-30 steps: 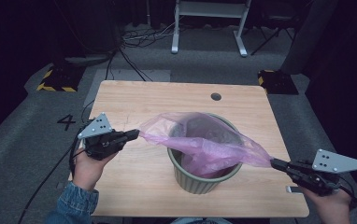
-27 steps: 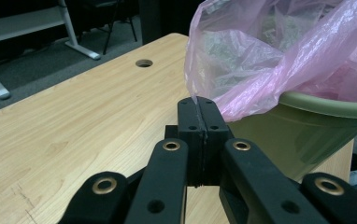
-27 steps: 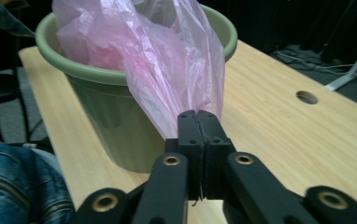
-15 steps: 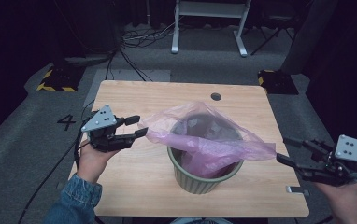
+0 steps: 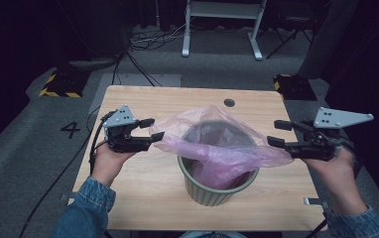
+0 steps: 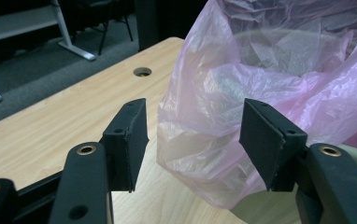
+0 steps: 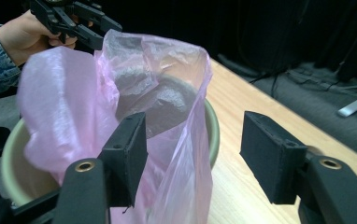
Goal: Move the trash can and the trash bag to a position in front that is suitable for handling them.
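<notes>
- the inside of the green bin is mostly hidden from you: the pink bag drapes over its mouth and sags into it, so the bottom cannot be made out.
- in the left gripper view the bin's rim is only a faint curve seen through the plastic, and the bag's lower right runs off the frame.
- in the right gripper view the bag is blurred at its left side and covers most of the bin; only part of the pale rim shows.
- your left gripper sits at the bag's left edge with its jaws apart. they have just been opening; a fold of bag lies in the gap, and the pads do not press it.
- your right gripper is at the bag's right tip, jaws apart too, with film hanging between them and free of both pads.
- the bin stands on the desk, near the middle and toward your edge, and the bag lies loose over it, spread toward both grippers.
- a round cable hole sits in the desk's far side, beyond the bin.
- on the floor past the desk you have loose cables, a white stand's feet and two yellow-and-black striped blocks; the room behind is too dark to read.
- a "4" is marked on the floor left of the desk.
</notes>
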